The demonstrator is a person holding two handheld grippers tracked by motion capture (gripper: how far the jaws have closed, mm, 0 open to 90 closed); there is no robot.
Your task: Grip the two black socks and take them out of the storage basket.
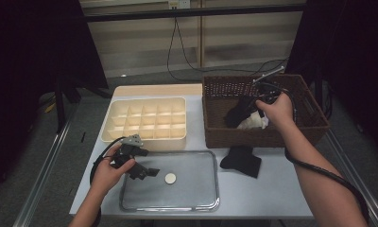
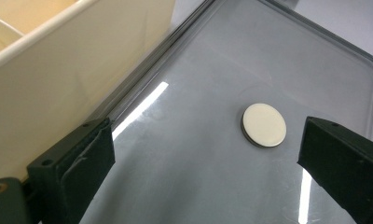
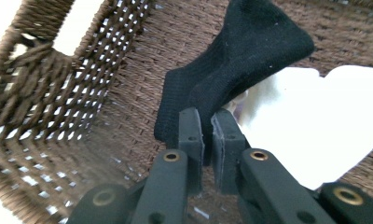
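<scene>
Black claw (image 3: 207,135) with brass-ringed screw holes, trailing a black cable (image 1: 329,175).

The black sock (image 3: 236,60) was a soft, ribbed, matt knit. The basket (image 3: 49,107) was rough brown wicker, openly woven. The tray (image 2: 315,51) was smooth, glossy metal that caught the lights. The compartment box (image 1: 144,120) looked like smooth cream plastic, and the disc (image 2: 264,125) pale and matt.

a black sock (image 3: 231,65) on white cloth (image 3: 315,126) in a brown woven basket (image 3: 58,116).
</scene>
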